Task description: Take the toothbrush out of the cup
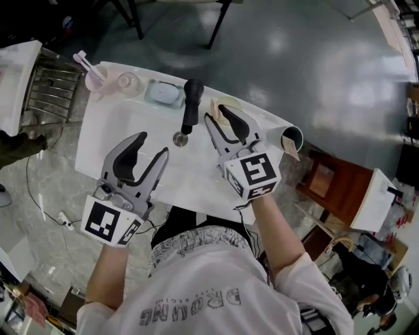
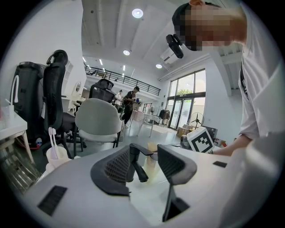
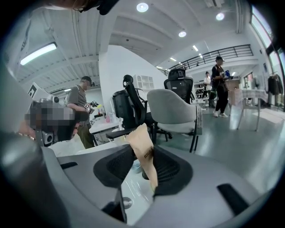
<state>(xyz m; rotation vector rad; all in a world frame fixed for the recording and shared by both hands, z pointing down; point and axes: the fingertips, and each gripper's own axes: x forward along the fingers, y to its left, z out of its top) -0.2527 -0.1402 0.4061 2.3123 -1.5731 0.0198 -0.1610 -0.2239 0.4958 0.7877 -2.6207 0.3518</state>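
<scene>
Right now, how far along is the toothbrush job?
Nothing done: the white toothbrush still stands in the pale pink cup. In hand: left gripper open and empty; right gripper around a brown paper piece, away from the cup. Left: reach, grip, lift out.

Bright, even light. Round ceiling lamps [image 2: 137, 13] shine high above the jaws, and daylight enters by tall windows [image 2: 189, 100] beyond them. The glossy floor [image 1: 314, 59] shows glare. Gripper views bend strongly, with dark corners.

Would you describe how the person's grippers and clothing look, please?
The left gripper and right gripper have grey bodies, curved black jaws with textured pads, and a cube bearing black-and-white markers. The person wears a white short-sleeved T-shirt with grey lettering.
</scene>
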